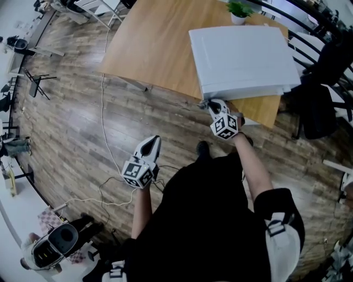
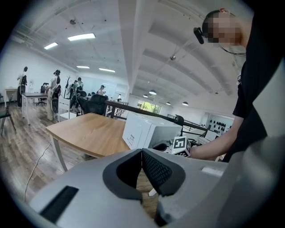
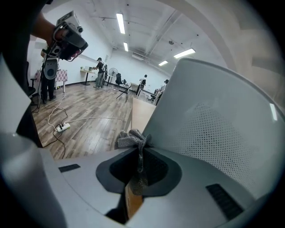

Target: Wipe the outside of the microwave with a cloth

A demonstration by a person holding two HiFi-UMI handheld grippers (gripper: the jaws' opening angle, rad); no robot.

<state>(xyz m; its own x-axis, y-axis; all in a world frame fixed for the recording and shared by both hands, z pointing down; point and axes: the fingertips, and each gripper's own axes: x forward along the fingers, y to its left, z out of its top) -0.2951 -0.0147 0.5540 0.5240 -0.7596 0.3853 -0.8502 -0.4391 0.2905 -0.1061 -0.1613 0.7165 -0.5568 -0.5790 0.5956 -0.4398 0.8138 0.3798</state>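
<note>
A white microwave [image 1: 241, 59] stands on the wooden table [image 1: 149, 44], at its near right corner. My right gripper [image 1: 211, 104] is at the microwave's lower left corner, shut on a grey knitted cloth [image 3: 132, 139] that bunches against the perforated white side [image 3: 213, 129]. The cloth hangs pinched between the jaws. My left gripper [image 1: 152, 143] is held low over the floor, away from the table, with its jaws closed and nothing between them. In the left gripper view the microwave [image 2: 147, 129] and my right gripper's marker cube [image 2: 179, 144] show ahead.
A small potted plant [image 1: 239, 11] stands behind the microwave. Black chairs [image 1: 320, 104] are at the right of the table. White cables [image 1: 105, 126] run over the wooden floor. Several people and desks are far back in the room [image 2: 53, 91].
</note>
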